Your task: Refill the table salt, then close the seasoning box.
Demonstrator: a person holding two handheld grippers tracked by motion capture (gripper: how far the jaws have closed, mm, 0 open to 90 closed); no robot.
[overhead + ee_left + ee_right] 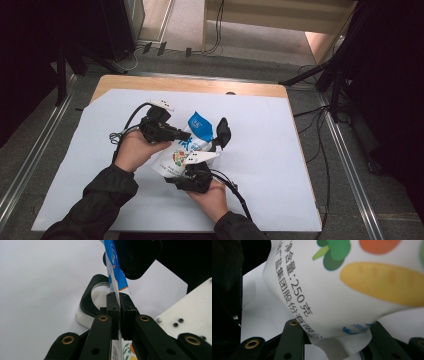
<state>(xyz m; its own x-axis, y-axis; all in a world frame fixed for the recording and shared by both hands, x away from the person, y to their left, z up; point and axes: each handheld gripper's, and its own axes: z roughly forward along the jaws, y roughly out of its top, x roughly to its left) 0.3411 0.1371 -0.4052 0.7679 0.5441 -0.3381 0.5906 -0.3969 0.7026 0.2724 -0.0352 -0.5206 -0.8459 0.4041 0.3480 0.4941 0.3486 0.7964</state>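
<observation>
White plastic pouch [186, 150], blue-topped, vegetable print: upper edge pinched flat in the left gripper [119, 315] jaws, lower body clamped between the right gripper [197, 176] jaws. Pouch raised over the middle of the worktop [280, 165], which is covered in white sheeting, a hand gripping each tool.

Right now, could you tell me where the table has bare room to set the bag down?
The white sheet lies bare right of the bag, toward its far edge, and at its near left corner. The middle is crowded: both tongs, left and right, grip the bag beside a black object.
</observation>
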